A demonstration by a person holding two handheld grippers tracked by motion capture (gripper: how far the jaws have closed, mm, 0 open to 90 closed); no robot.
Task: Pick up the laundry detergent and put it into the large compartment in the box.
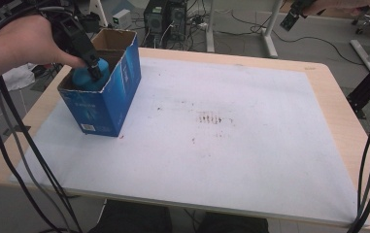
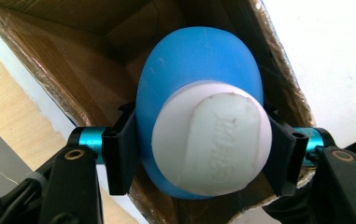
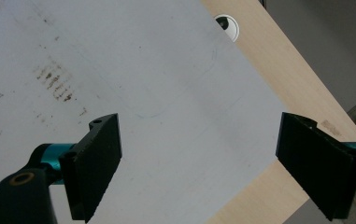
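Blue bottle [image 2: 199, 60] with white cap [image 2: 213, 140] sits inside open blue carton [image 1: 119, 82], cap end up. Left gripper [image 2: 199, 154] clamped on bottle at cap shoulder.

Handling, judged: smooth rounded plastic, likely light, slippery; grip just below cap is best.

Carton walls close beside bottle; lift straight up past cardboard rim [image 2: 278, 70].

Right gripper [image 3: 199, 163] jaws wide, nothing between, well right of carton above white mat [image 1: 231, 145].

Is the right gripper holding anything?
No: in the right gripper view, the right gripper has its jaws wide apart with nothing between them, above the white mat.
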